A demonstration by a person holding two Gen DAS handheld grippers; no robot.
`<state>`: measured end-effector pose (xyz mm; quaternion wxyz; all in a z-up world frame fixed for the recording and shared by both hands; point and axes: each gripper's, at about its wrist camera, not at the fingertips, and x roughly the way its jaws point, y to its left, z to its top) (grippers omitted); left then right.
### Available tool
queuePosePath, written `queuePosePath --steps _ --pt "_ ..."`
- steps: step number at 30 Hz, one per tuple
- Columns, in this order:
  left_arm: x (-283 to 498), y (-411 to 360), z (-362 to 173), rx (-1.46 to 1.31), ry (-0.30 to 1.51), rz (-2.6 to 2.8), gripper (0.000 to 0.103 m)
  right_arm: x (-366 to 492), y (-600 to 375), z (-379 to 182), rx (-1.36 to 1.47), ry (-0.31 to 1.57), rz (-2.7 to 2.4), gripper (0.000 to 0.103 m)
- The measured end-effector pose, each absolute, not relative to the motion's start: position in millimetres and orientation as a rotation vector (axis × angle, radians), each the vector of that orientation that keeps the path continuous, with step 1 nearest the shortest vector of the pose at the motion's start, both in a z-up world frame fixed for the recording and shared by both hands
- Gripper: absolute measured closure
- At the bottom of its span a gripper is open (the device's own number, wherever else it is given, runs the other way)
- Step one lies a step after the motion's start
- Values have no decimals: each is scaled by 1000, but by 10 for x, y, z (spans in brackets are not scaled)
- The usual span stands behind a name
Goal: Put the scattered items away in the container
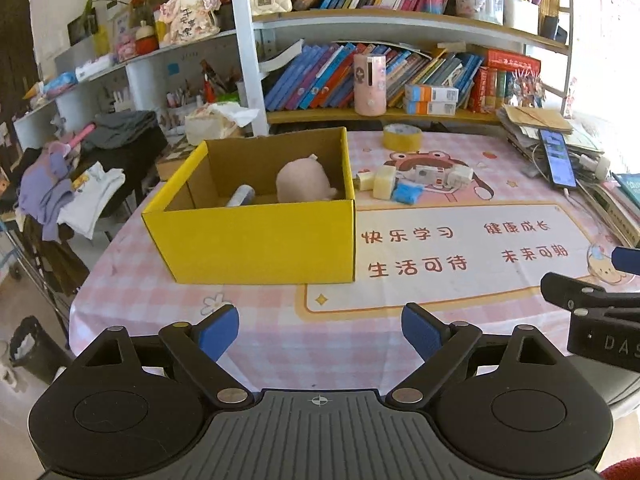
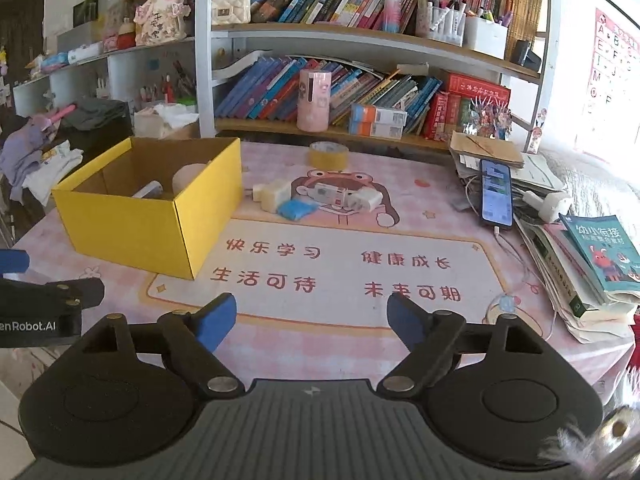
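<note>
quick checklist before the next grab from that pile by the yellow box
1. Left tongs open with nothing between them: ok.
2. Right tongs open with nothing between them: ok.
3. Yellow box open on top, with room beside the pink plush: ok.
4. Pile of small items lies apart from the box, on the table: ok.
5. Blue packet at the pile's near edge, nothing on top of it: ok.
6. Whether the white blocks touch each other: cannot tell.
</note>
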<state>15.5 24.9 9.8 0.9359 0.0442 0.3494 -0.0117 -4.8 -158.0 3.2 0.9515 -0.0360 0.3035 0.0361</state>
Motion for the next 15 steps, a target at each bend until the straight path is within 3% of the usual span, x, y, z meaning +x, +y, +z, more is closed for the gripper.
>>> queuePosePath --steps 15 --pt "212 291 1 72 762 -40 11 1 -1520 -32 -76 667 56 17"
